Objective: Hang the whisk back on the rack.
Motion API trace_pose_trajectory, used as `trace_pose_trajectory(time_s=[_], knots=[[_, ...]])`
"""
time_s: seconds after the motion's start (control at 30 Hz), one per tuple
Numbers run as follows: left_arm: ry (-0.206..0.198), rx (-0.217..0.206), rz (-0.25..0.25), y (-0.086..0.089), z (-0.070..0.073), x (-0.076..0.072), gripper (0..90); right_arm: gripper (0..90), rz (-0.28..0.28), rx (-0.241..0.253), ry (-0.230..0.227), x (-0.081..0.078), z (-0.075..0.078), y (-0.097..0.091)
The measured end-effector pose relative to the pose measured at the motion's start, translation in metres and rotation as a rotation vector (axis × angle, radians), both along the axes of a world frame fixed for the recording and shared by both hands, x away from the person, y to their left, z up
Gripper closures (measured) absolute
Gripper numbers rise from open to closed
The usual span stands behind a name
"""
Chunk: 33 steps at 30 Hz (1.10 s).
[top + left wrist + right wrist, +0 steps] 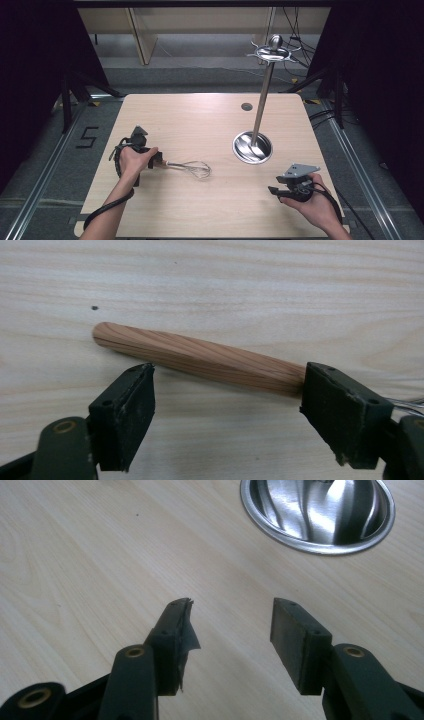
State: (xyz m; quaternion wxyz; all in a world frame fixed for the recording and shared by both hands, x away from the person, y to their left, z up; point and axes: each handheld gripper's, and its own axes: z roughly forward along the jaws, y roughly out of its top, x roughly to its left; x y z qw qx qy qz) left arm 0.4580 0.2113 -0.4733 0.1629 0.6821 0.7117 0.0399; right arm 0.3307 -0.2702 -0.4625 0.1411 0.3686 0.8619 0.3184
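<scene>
the whisk (186, 167) is laid flat on the bench (200, 210), its long axis across it, wire head pointed away from the left claw (227, 390), wooden handle (200, 358) lying between the released jaws, crosswise. the right claw (232, 630) is held released, well apart.

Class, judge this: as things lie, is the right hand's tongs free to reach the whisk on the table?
Probably yes. The right tongs stand open, holding nothing, with bare table toward the whisk. But the left tongs already straddle its wooden handle.
</scene>
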Motion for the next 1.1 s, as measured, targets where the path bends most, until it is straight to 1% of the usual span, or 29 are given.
trace_pose_trajectory(time_s=[0.03, 0.07, 0.1, 0.13, 0.17, 0.2, 0.23, 0.27, 0.3, 0.33, 0.37, 0.4, 0.43, 0.47, 0.5, 0.57, 0.63, 0.67, 0.7, 0.73, 0.77, 0.83, 0.87, 0.9, 0.93, 1.0, 1.03, 1.07, 1.1], knots=[[0.0, -0.01, 0.024, -0.002, -0.001, 0.001, 19.7, 51.0, -0.006, 0.008, -0.008, -0.001, -0.001, 0.002], [0.03, -0.01, -0.005, 0.001, 0.0, 0.002, 19.4, 50.9, -0.002, 0.016, -0.028, 0.0, -0.003, 0.003], [0.002, -0.025, 0.044, -0.003, -0.001, 0.003, 19.1, 50.8, 0.013, -0.006, 0.004, -0.001, -0.001, 0.002], [-0.005, -0.022, 0.059, -0.005, -0.002, 0.004, 18.5, 50.7, 0.016, -0.009, 0.009, -0.001, -0.001, 0.002], [0.007, -0.019, 0.055, -0.004, -0.001, 0.005, 17.8, 50.6, 0.014, -0.007, 0.012, -0.002, -0.001, 0.002], [0.04, -0.008, 0.017, -0.001, 0.0, 0.005, 16.9, 50.5, 0.017, -0.01, 0.013, -0.002, -0.001, 0.001], [0.041, -0.015, 0.022, 0.0, 0.0, 0.006, 16.1, 50.4, 0.018, -0.011, 0.015, -0.001, -0.002, 0.001], [0.049, -0.02, 0.026, 0.001, -0.001, 0.007, 15.9, 50.3, 0.018, -0.002, -0.011, 0.0, -0.005, 0.001], [0.05, -0.03, 0.038, 0.001, -0.001, 0.008, 15.8, 50.2, 0.0, 0.007, 0.003, -0.001, -0.006, 0.001], [0.044, -0.043, 0.058, 0.0, -0.001, 0.01, 15.8, 50.0, 0.003, -0.001, 0.017, -0.001, -0.007, 0.0], [0.053, -0.043, 0.056, 0.001, -0.001, 0.012, 15.7, 50.0, 0.004, -0.004, 0.018, -0.001, -0.008, 0.0], [0.055, -0.042, 0.055, 0.001, -0.001, 0.014, 15.8, 49.9, -0.001, -0.014, 0.049, -0.002, -0.007, -0.001], [0.058, -0.047, 0.062, 0.0, -0.001, 0.017, 16.0, 49.8, -0.005, -0.018, 0.06, -0.002, -0.007, -0.001], [0.065, -0.045, 0.054, -0.001, -0.002, 0.018, 17.1, 49.7, -0.012, -0.017, 0.063, -0.002, -0.007, -0.001], [0.079, -0.042, 0.052, -0.003, -0.003, 0.02, 17.5, 49.6, -0.015, -0.018, 0.063, -0.002, -0.007, -0.001], [0.085, -0.042, 0.058, -0.003, -0.006, 0.022, 17.9, 49.6, -0.016, -0.027, 0.068, -0.003, -0.006, 0.0], [0.104, -0.052, 0.062, -0.004, -0.01, 0.024, 17.0, 49.6, -0.008, -0.019, 0.042, -0.001, -0.009, 0.001], [0.103, -0.052, 0.065, -0.003, -0.011, 0.025, 17.9, 49.6, -0.028, 0.006, 0.075, -0.002, -0.009, 0.004], [0.1, -0.048, 0.068, -0.003, -0.01, 0.027, 18.3, 49.6, -0.013, -0.03, 0.079, -0.001, -0.009, 0.002], [0.094, -0.046, 0.076, -0.004, -0.008, 0.028, 19.6, 49.6, -0.009, -0.032, 0.084, -0.001, -0.009, 0.002], [0.097, -0.044, 0.067, -0.004, -0.007, 0.028, 19.8, 49.6, -0.009, -0.026, 0.088, -0.001, -0.009, 0.003], [0.076, -0.033, 0.06, -0.008, -0.002, 0.028, 19.9, 49.6, -0.01, -0.024, 0.086, -0.001, -0.009, 0.002], [0.073, -0.031, 0.054, -0.009, 0.0, 0.028, 19.8, 49.6, -0.016, -0.01, 0.081, -0.001, -0.01, 0.002], [0.062, -0.036, 0.055, -0.011, 0.003, 0.028, 19.9, 49.6, -0.022, -0.005, 0.092, -0.002, -0.01, 0.001], [0.056, -0.038, 0.06, -0.012, 0.004, 0.028, 19.9, 49.6, -0.019, -0.013, 0.078, -0.001, -0.011, 0.001], [0.048, -0.064, 0.07, -0.013, 0.007, 0.029, 19.8, 49.6, -0.017, -0.021, 0.099, -0.001, -0.009, 0.0], [0.044, -0.08, 0.095, -0.013, 0.008, 0.031, 19.8, 49.6, -0.024, -0.019, 0.106, -0.001, -0.009, 0.001], [0.039, -0.095, 0.116, -0.013, 0.008, 0.032, 19.7, 49.5, -0.03, 0.012, 0.091, -0.001, -0.012, 0.002], [0.037, -0.104, 0.136, -0.012, 0.009, 0.034, 19.5, 49.4, -0.029, 0.001, 0.086, -0.002, -0.012, 0.003]])
